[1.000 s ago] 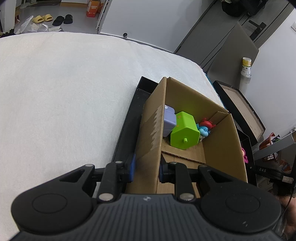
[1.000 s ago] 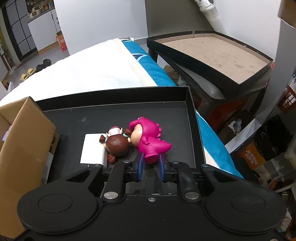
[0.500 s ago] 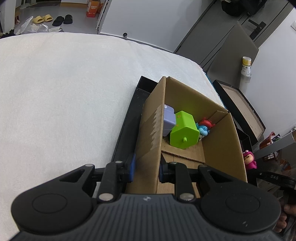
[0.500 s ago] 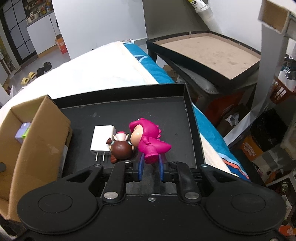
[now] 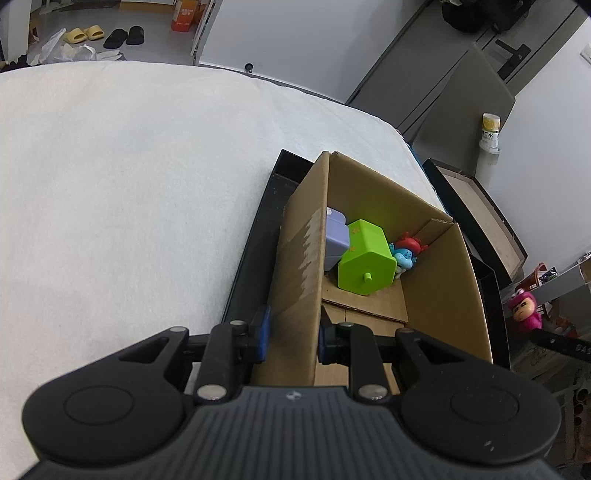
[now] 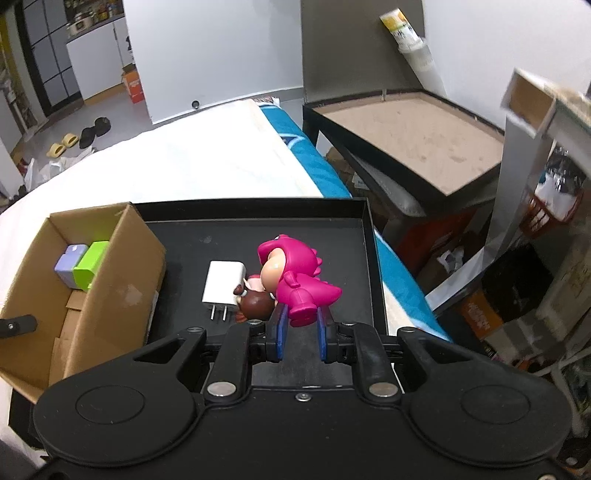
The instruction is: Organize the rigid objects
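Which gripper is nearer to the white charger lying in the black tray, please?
Right. The right gripper holds the pink dinosuit figure just beside the white charger; the left gripper clamps the cardboard box wall, farther away.

Home: bed (image 5: 129, 192), slippers (image 5: 84, 34) on floor, kitchen shelves (image 6: 85, 14).

Before me lies a white padded bed surface (image 5: 129, 177) with a blue edge band (image 6: 314, 162) along one side. Beyond its far end I note a grey floor (image 6: 107, 107), yellow slippers (image 5: 84, 34), black slippers (image 5: 123, 36) and an orange carton (image 6: 132, 85). White wall panel (image 6: 214, 48) behind. Beside the bed stands a black-framed side table (image 6: 410, 136).
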Demonstrator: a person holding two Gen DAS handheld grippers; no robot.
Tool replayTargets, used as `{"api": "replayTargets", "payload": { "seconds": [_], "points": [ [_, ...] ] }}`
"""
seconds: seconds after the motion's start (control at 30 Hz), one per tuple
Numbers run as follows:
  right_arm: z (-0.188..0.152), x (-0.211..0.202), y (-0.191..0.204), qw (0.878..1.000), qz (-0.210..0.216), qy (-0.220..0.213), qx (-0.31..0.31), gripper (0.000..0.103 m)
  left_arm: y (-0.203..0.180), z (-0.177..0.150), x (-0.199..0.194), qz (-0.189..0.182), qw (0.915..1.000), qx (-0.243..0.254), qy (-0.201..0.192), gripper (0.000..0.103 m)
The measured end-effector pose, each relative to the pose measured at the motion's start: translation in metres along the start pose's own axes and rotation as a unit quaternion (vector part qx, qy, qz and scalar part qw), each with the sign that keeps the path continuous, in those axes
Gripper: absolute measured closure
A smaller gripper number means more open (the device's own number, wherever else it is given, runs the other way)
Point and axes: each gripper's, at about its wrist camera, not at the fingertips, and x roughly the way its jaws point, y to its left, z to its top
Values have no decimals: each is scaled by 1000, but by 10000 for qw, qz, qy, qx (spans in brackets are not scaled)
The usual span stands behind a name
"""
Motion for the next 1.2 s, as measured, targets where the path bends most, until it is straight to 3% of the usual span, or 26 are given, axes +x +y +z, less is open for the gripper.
{"api": "replayTargets", "payload": {
  "seconds": [0.37, 1.0, 1.07, 1.2],
  "points": [
    [17, -32, 24, 9992, -26, -202, -345, 86, 0, 0, -2, -26, 10000, 7, 12, 80],
    [39, -52, 79, 9959, 156, -366, -812, 87, 1, 0, -1, -83, 10000, 13, 7, 80],
    [41, -53, 85, 9953, 183, -358, -885, 100, 0, -1, -1, -82, 10000, 33, -2, 80],
    [43, -52, 98, 9933, 263, -355, -1066, 103, 2, -1, -1, -113, 9999, 21, 2, 79]
  ]
}}
